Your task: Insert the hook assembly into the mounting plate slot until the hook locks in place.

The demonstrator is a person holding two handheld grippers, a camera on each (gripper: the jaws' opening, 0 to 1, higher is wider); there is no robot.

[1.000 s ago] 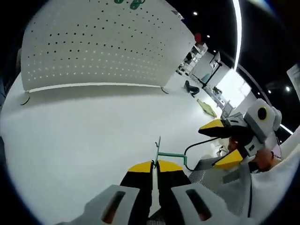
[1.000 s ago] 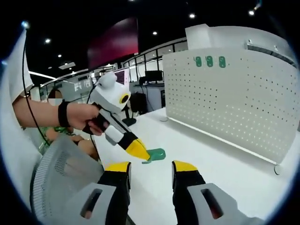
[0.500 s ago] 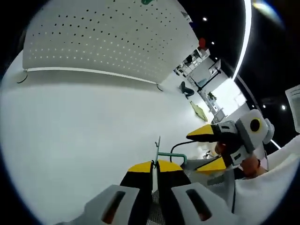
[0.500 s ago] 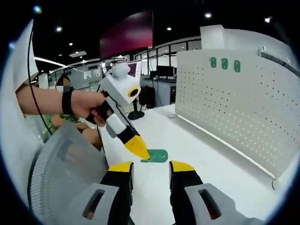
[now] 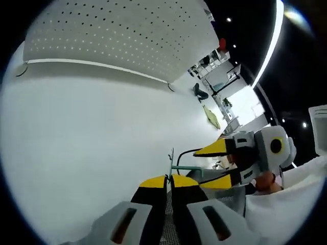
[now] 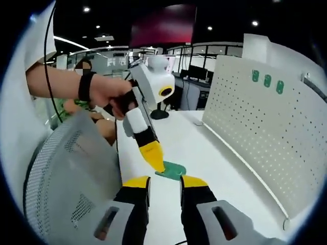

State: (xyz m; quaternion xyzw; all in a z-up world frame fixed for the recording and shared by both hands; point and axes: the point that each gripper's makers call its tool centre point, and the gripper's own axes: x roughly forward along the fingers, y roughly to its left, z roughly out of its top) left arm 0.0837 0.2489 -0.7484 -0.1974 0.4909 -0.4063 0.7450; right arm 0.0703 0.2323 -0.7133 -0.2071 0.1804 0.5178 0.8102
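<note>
My left gripper (image 5: 169,179) is shut on the green hook assembly (image 5: 185,167), which I see edge-on as a thin upright plate with a bar running right. In the right gripper view the same flat green hook assembly (image 6: 174,170) hangs from the left gripper's yellow tips (image 6: 156,162) just above the white table (image 6: 168,138). My right gripper (image 6: 164,181) stands open right in front of it, and shows as the right gripper (image 5: 199,169) with its jaws spread around the bar's end. The white perforated mounting plate (image 5: 117,35) stands far off; the mounting plate (image 6: 255,132) is upright at right.
Three green hooks (image 6: 266,80) hang high on the perforated plate. A grey mesh chair back (image 6: 66,173) is at the left beside the table edge. A person's hand (image 6: 110,94) holds the left gripper. Office desks and monitors stand in the background.
The right gripper has come closer to the green piece and its jaws have narrowed a little. Both views have swung; the left gripper keeps its hold.
</note>
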